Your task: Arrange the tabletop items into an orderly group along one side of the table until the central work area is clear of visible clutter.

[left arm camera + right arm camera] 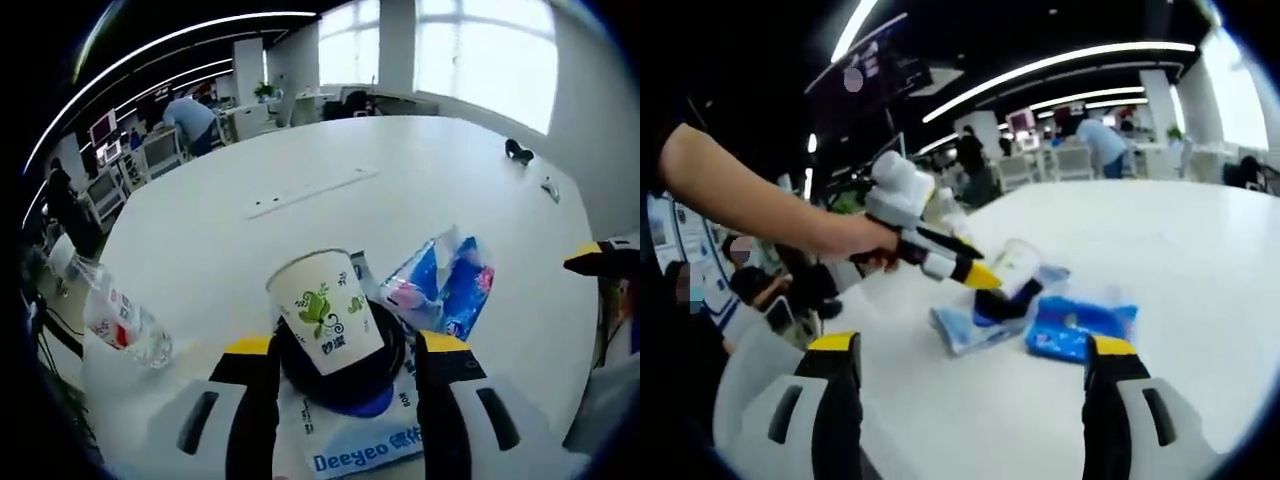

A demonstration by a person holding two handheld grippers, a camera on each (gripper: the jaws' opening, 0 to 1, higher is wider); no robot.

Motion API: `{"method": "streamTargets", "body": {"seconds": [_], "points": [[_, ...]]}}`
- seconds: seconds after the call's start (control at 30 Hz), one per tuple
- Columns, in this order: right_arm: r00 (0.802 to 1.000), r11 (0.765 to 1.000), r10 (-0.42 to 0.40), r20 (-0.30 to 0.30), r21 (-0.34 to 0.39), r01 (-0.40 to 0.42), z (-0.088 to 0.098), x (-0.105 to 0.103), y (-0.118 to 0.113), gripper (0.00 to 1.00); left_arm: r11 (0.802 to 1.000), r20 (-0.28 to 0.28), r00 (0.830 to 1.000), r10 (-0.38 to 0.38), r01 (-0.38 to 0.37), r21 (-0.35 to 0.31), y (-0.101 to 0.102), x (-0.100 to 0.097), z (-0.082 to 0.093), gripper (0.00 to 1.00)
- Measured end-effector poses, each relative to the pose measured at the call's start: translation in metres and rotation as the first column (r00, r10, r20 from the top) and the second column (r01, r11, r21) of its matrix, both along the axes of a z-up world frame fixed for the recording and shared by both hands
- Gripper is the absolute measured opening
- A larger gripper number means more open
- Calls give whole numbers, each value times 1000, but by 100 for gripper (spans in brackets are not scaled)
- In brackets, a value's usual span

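Between the left tool's (pixel 345 365) spread jaws stood a paper cup (pixel 322 312) on a dark lid (pixel 345 385), beside the blue packet (pixel 445 285). Right tool (pixel 970 370) hung released above the surface (pixel 330 190), waiting.

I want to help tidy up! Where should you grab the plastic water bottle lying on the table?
Probably around its middle. The water bottle lies on its side near the table edge, so its round body can roll. Come down from above with the jaws across the body, not along its length. The left gripper has its jaws around the paper cup.
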State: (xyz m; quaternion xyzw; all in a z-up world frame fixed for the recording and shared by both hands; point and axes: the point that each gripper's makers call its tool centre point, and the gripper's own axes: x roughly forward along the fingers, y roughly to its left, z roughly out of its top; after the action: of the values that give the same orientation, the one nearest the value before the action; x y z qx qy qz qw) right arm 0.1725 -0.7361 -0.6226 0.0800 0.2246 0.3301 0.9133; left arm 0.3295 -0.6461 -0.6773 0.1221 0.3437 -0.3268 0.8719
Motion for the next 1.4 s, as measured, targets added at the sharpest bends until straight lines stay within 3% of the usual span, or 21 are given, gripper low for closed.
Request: {"method": "streamTargets", "body": {"seconds": [0.9, 1.3, 1.4], "points": [[996, 998, -35, -84, 49, 39, -28, 2, -10, 87, 995, -112, 989, 95, -93, 22, -9, 24, -35, 45], [995, 999, -28, -96, 43, 33, -30, 3, -5, 85, 997, -134, 989, 67, -62, 39, -5, 24, -38, 39], [995, 999, -20, -93, 33, 23, -28, 2, -3, 85, 998, -114, 993, 44, -38, 51, -3, 24, -32, 38]]}}
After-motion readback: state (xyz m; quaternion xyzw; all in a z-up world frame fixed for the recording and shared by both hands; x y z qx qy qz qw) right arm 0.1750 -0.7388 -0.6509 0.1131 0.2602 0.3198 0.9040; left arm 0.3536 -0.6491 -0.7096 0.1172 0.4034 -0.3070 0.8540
